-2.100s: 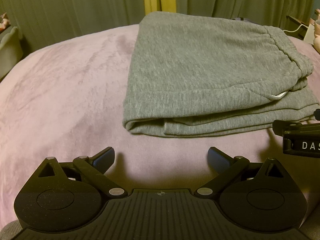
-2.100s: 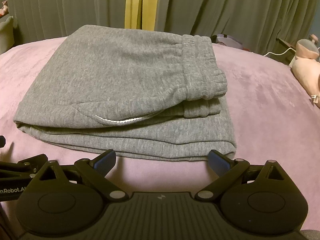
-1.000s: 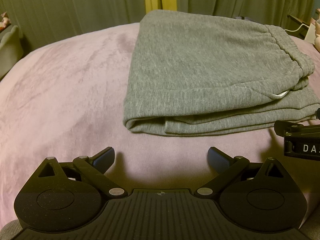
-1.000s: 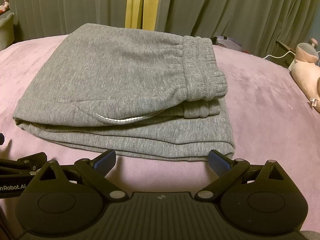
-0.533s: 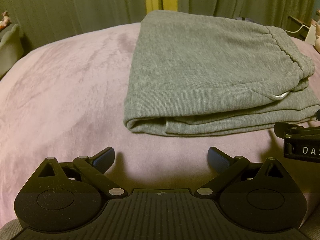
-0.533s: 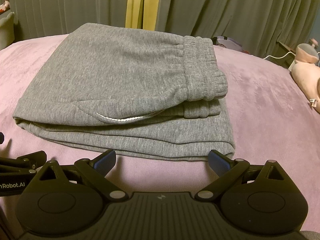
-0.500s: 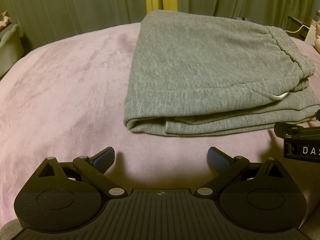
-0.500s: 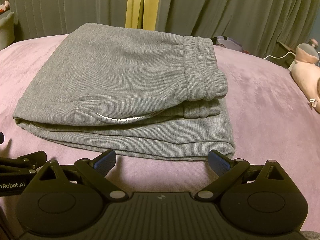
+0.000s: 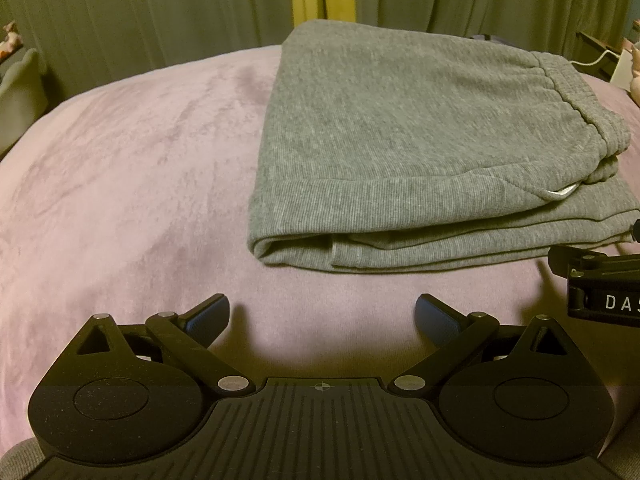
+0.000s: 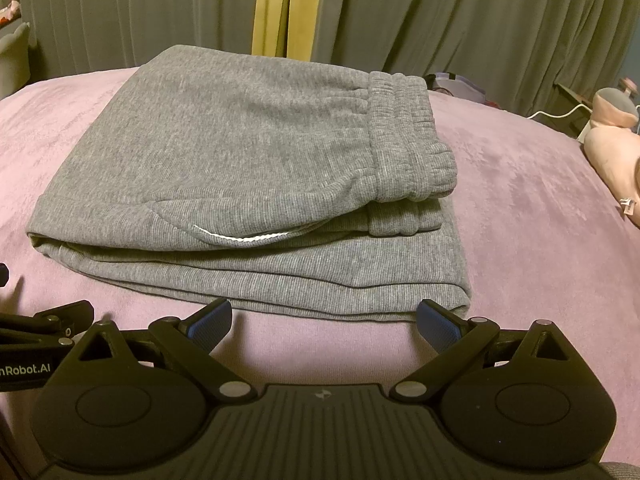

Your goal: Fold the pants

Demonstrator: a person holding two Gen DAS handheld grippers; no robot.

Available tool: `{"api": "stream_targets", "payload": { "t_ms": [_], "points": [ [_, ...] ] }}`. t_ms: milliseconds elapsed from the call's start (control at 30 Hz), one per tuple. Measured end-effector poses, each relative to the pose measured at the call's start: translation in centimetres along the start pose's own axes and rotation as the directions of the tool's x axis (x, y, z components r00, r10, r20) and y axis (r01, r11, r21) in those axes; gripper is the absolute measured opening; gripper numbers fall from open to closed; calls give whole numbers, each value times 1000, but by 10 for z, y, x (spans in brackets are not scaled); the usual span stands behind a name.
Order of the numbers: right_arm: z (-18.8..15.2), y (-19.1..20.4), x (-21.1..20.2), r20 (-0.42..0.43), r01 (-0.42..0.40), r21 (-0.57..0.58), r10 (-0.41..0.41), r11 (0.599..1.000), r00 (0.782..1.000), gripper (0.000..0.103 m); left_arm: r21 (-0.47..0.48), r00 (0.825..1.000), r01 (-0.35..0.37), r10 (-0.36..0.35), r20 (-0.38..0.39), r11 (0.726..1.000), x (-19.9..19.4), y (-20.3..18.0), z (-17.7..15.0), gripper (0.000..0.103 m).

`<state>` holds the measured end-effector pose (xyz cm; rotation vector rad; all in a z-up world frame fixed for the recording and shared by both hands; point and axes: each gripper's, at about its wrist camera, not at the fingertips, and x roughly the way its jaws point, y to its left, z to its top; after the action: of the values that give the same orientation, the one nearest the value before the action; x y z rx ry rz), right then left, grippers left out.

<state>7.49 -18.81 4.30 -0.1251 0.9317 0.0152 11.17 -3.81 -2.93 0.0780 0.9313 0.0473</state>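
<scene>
Left wrist view, both grippers' fingers [image 9: 208, 314] spread empty, seemingly hovering before folded pants [image 10: 248, 184]

Grey sweatpants [image 10: 248, 184] lie folded into a thick stack on a pink plush blanket [image 10: 520, 248], the elastic waistband [image 10: 408, 148] on top at the right and a white drawstring [image 10: 240, 238] peeking from between the layers. The right gripper [image 10: 325, 320] sits just short of the stack's near edge, fingers spread wide, holding nothing. The left gripper [image 10: 48, 320] pokes in at the left. Grey curtains [image 10: 440, 12] hang behind, and a pink plush toy [image 10: 612, 140] lies far right.
</scene>
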Motion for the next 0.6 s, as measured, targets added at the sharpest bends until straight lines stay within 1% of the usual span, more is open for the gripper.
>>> {"api": "stream_targets", "payload": {
  "t_ms": [600],
  "points": [
    [0,0,0,-1,-3,-1,3,1000,1000,99,-1,1000,0,0,-1,1000,0,1,1,102]
  ]
}}
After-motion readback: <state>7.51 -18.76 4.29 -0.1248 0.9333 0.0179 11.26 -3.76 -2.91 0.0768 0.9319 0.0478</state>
